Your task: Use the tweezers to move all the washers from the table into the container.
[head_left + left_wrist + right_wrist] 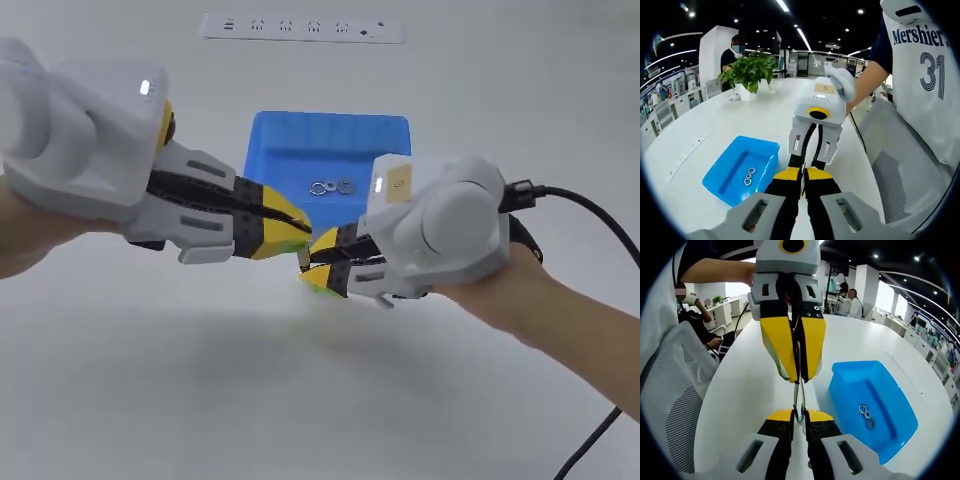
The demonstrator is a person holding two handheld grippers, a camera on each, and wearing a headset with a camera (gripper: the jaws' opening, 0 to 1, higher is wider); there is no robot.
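Three small silver ring-shaped washers (332, 188) (748, 176) (866, 416), lying in a short touching row about the middle of the floor of a blue rectangular plastic container (290, 150) (735, 162) (860, 385). Container set open side up on the white worktop (200, 390), toward its far edge.

Slim metal tweezers (799, 397) held clear of the worktop, near the container's near edge, bridging the two grippers tip to tip.

Left gripper (304, 232) (796, 377) reaching in from the worktop's left side, yellow-and-black jaws pressed together on one end of the tweezers. Right gripper (310, 266) (800, 416) coming from the right side to meet it nose to nose. Its jaws drawn close around the tweezers' other end, seemingly pinching it, though firm contact hard to confirm in the right gripper view. Each white housing gripped by one of the person's hands, left hand (30, 235) and right hand (520, 290).

Beyond the container, a long white power strip (303, 27) lying along the far edge. Black cable (585, 205) running from the right gripper's housing and curving down toward the near right corner.

In the left gripper view, a potted green plant (747, 75) standing at the worktop's distant end, and a grey mesh chair (900, 170) just beside its edge.
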